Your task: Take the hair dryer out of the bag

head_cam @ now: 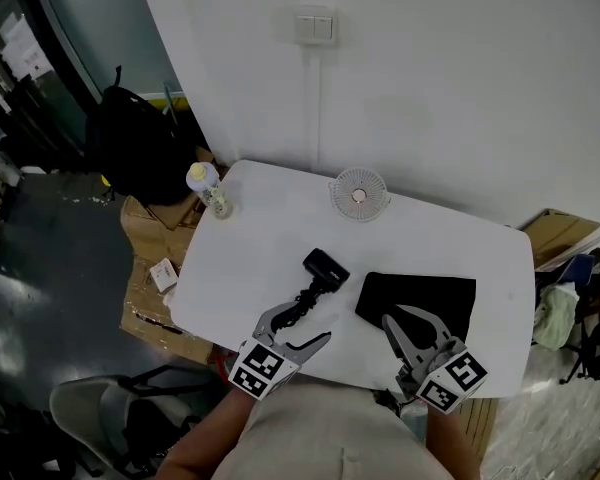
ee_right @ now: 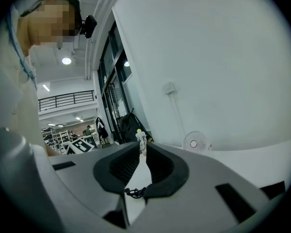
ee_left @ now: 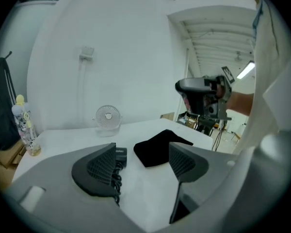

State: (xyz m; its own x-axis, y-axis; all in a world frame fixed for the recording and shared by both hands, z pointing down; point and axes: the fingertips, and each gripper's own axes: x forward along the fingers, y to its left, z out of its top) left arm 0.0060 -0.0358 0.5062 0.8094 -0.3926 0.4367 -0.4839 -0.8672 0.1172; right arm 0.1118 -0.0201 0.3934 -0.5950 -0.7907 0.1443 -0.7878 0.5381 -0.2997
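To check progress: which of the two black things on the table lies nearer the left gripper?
The hair dryer with its coiled cord, just ahead of the left gripper; the flat black bag lies farther right.

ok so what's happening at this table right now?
A person is working with a handheld gripper in each hand. The black hair dryer is already out, lying on the white table with its coiled cord, just left of the flat black bag. The left gripper hovers near the cord, jaws wide apart and empty. The right gripper is at the bag's near edge, its jaws closing to a narrow gap with nothing between them.
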